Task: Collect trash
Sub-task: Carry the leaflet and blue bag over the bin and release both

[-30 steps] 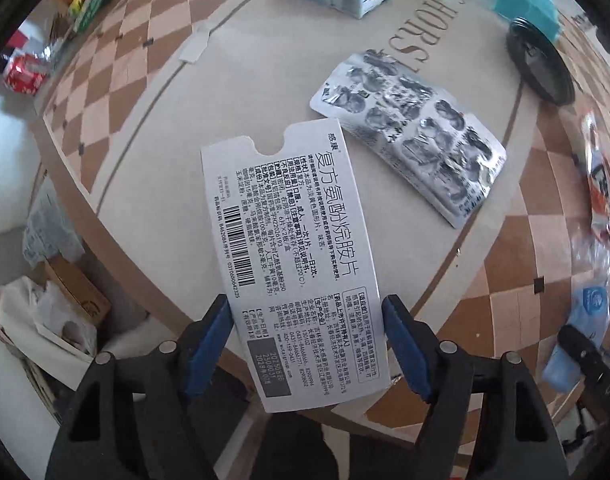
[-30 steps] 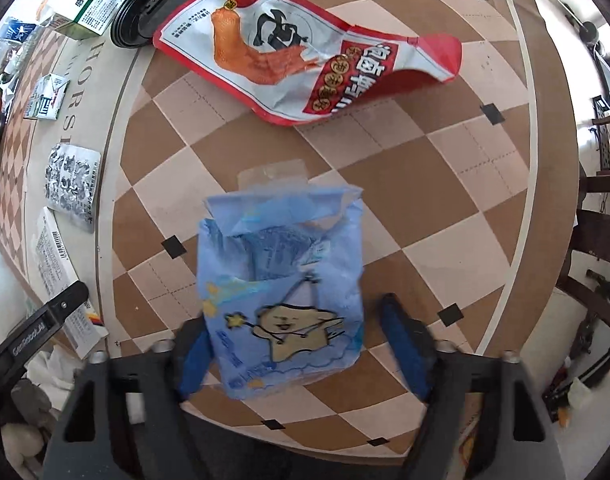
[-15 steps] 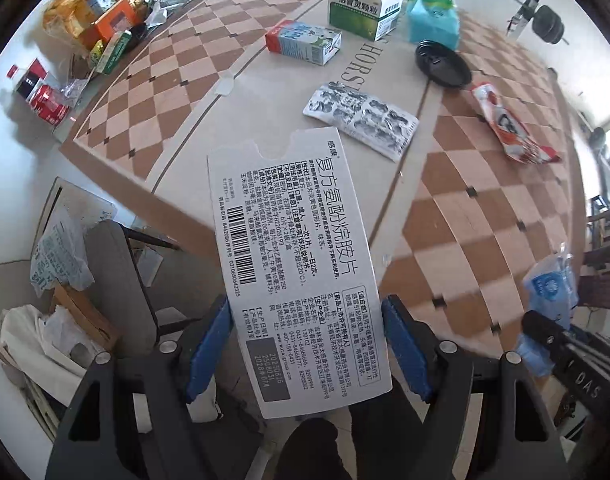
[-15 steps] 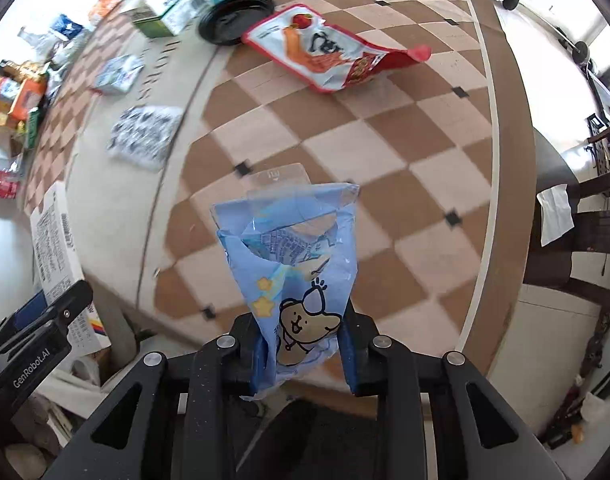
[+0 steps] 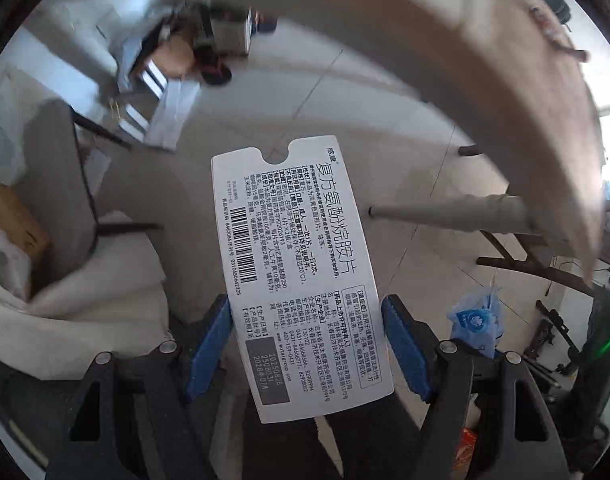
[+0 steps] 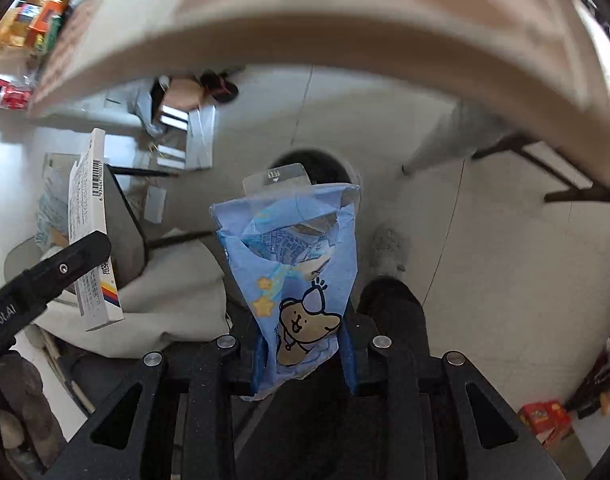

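Off the desk (image 6: 345, 40) edge and above the floor, the left gripper (image 5: 305, 344) pinches a flat white medicine box (image 5: 297, 264) between wide-set jaws, while the right gripper (image 6: 303, 354) has its jaws squeezed tight on a crumpled blue wrapper (image 6: 297, 264) that sticks out beyond them, over a dark round bin (image 6: 321, 168).

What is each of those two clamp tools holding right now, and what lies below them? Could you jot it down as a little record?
left gripper: shut on flattened white medicine carton with barcode
right gripper: shut on crumpled blue plastic wrapper with cartoon bear
below: grey tiled floor
near wrapper's top: round dark-mouthed bin, partly hidden
above: blurred checkered table edge
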`<move>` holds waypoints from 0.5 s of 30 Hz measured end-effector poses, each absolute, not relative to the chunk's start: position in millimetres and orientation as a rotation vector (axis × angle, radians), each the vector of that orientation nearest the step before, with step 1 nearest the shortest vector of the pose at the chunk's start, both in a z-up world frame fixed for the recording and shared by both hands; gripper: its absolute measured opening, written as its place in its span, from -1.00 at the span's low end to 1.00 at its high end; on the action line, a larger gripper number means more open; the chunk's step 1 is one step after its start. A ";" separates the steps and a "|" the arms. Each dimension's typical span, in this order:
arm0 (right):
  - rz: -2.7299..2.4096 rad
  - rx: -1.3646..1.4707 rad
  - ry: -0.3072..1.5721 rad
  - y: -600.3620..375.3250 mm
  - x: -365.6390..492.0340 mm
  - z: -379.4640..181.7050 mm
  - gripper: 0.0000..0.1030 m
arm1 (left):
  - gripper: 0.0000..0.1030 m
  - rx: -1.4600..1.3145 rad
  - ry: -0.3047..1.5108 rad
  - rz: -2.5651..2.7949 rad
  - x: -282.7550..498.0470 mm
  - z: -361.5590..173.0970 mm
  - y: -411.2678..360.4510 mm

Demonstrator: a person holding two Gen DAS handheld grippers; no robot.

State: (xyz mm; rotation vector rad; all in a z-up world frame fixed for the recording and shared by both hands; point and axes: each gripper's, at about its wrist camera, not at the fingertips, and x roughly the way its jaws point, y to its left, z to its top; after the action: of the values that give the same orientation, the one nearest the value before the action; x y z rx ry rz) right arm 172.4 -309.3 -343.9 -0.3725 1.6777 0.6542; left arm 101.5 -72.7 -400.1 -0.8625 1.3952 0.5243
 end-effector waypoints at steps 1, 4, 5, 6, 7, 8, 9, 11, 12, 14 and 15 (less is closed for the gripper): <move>0.643 -0.373 1.691 -307.3 169.8 -362.5 -0.40 | 0.42 -0.879 1.406 0.514 106.1 -421.4 -68.8; 0.612 -0.362 1.731 -309.5 173.3 -422.4 -0.40 | 0.42 -0.924 1.440 0.475 123.4 -485.9 -57.2; 0.610 -0.353 1.742 -309.8 176.3 -442.9 -0.40 | 0.42 -0.937 1.455 0.454 128.9 -506.8 -54.0; 0.607 -0.346 1.750 -308.1 178.4 -463.0 -0.40 | 0.42 -0.952 1.472 0.429 135.4 -529.3 -50.8; 0.603 -0.345 1.750 -305.4 180.7 -481.4 -0.40 | 0.42 -0.973 1.480 0.407 140.3 -550.1 -47.5; 0.610 -0.345 1.751 -302.1 183.9 -500.7 -0.40 | 0.42 -0.992 1.490 0.398 144.6 -570.6 -44.5; 0.615 -0.348 1.752 -295.1 190.7 -519.2 -0.40 | 0.42 -1.000 1.510 0.397 148.7 -590.5 -41.9; 0.622 -0.364 1.751 -286.1 196.0 -555.5 -0.40 | 0.43 -1.008 1.535 0.389 155.2 -623.2 -39.7; 0.628 -0.374 1.753 -282.4 199.5 -572.3 -0.40 | 0.43 -1.007 1.549 0.390 157.7 -637.1 -39.5; 0.632 -0.393 1.757 -272.4 206.0 -606.2 -0.38 | 0.49 -1.019 1.563 0.393 160.2 -658.0 -40.4; 0.635 -0.396 1.767 -268.9 211.0 -622.2 -0.36 | 0.66 -1.020 1.572 0.400 160.3 -665.4 -40.8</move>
State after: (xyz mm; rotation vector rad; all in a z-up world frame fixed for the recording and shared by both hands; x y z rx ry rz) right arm 211.0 -268.9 -622.2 -0.3957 1.7668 0.6351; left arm 160.3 -40.8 -665.4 -1.0201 1.5716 0.4005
